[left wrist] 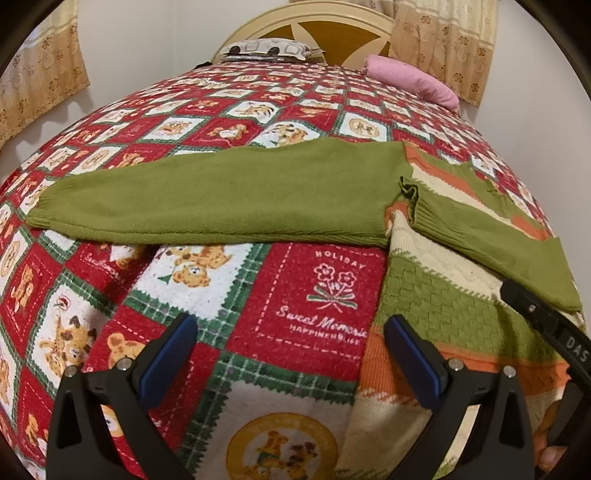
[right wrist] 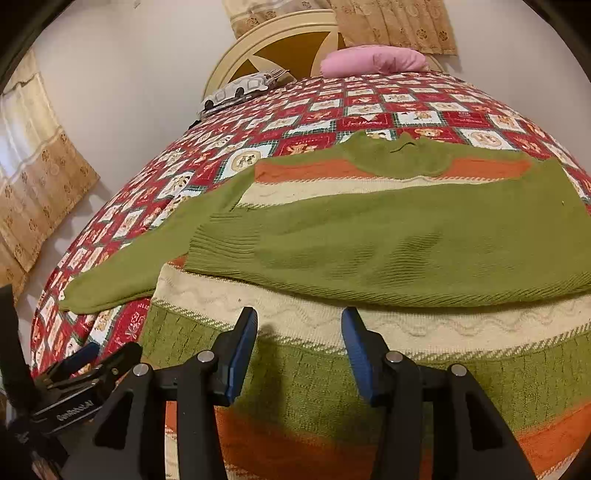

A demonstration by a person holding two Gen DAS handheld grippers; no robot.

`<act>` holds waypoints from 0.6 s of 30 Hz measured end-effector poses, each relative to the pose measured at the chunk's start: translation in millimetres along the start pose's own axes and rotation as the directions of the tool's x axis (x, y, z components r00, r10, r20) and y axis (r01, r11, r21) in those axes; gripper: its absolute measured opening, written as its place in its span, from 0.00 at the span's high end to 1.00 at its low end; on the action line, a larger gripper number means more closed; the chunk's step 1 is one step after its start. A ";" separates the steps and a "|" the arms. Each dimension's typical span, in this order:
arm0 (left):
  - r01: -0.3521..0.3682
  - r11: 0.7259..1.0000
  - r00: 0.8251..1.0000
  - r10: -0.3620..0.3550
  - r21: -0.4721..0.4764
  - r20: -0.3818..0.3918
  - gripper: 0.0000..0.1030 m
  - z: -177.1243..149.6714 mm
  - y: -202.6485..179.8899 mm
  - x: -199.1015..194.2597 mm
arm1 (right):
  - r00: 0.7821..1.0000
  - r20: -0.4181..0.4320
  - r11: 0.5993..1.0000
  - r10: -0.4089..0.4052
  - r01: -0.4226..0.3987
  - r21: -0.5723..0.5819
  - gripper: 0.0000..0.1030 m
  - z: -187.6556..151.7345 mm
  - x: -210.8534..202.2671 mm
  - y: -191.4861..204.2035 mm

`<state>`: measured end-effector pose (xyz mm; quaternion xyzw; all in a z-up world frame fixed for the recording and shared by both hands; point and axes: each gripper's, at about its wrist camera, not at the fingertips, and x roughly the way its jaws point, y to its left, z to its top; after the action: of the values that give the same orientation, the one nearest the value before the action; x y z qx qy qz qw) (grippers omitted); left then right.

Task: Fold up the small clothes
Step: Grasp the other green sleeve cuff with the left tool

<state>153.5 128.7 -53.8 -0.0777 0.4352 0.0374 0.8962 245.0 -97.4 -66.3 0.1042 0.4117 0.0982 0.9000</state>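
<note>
A small knit sweater (right wrist: 369, 354) with green, cream and orange bands lies flat on the bed. Its right green sleeve (right wrist: 424, 251) is folded across the chest. Its left green sleeve (left wrist: 207, 199) stretches out sideways over the quilt. My left gripper (left wrist: 291, 354) is open and empty, low over the quilt beside the sweater's left edge (left wrist: 436, 325). My right gripper (right wrist: 299, 354) is open and empty, just above the sweater's lower body. The left gripper also shows in the right wrist view (right wrist: 88, 365) at the lower left.
The red, white and green teddy-bear quilt (left wrist: 207, 369) covers the whole bed. A pink pillow (left wrist: 410, 79) and a patterned pillow (left wrist: 266, 50) lie at the headboard (left wrist: 332, 33). Curtains (right wrist: 33, 177) hang on the wall to the left.
</note>
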 end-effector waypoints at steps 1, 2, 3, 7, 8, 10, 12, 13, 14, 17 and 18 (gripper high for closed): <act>0.004 1.000 1.000 -0.004 -0.016 0.010 0.03 0.2 5.7 -5.1 | 1.000 0.002 1.000 0.006 -0.006 0.003 0.52 0.1 -0.2 -0.1; -0.003 0.999 1.000 0.004 -0.035 0.021 0.06 0.8 10.9 -9.0 | 1.000 0.004 1.000 0.017 -0.017 0.013 0.52 0.3 0.0 -2.1; -0.027 0.997 0.998 0.031 -0.075 0.050 0.06 3.8 23.6 -16.8 | 1.000 0.006 0.999 0.030 -0.030 0.026 0.52 0.2 -0.5 -4.9; -0.142 0.962 0.974 0.178 -0.235 0.142 0.06 24.6 78.5 -37.5 | 0.998 0.008 0.997 0.057 -0.057 0.050 0.52 0.7 -0.1 -9.4; -0.161 0.948 0.967 0.208 -0.275 0.150 0.06 31.2 95.0 -39.0 | 0.998 0.007 0.997 0.055 -0.056 0.048 0.52 0.4 0.1 -9.1; -0.193 0.918 0.959 0.252 -0.346 0.134 0.10 44.2 128.5 -35.1 | 0.999 0.004 0.998 0.050 -0.050 0.042 0.52 0.3 0.9 -7.5; -0.197 0.882 0.957 0.269 -0.428 0.113 0.15 53.9 160.7 -27.5 | 0.999 0.002 0.998 0.050 -0.050 0.040 0.52 0.5 2.0 -7.3; -0.194 0.864 0.958 0.269 -0.465 0.100 0.18 57.3 173.6 -22.7 | 0.999 0.001 0.998 0.051 -0.051 0.040 0.52 0.5 2.2 -7.8; -0.190 0.844 0.960 0.266 -0.502 0.084 0.20 60.5 185.9 -17.1 | 0.999 0.001 0.998 0.052 -0.052 0.041 0.52 0.5 2.2 -8.5; -0.169 0.787 0.973 0.229 -0.594 0.028 0.36 63.6 214.4 5.5 | 0.999 0.001 0.998 0.052 -0.052 0.041 0.52 0.3 2.3 -8.5; -0.151 0.768 0.981 0.195 -0.623 0.002 0.39 63.5 223.4 15.4 | 0.999 0.001 0.998 0.052 -0.052 0.042 0.52 0.3 2.3 -8.6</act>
<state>182.1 359.7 -51.0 -0.3258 0.3739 0.2630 0.8276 247.5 -105.1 -70.0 0.1335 0.4109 0.1131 0.8947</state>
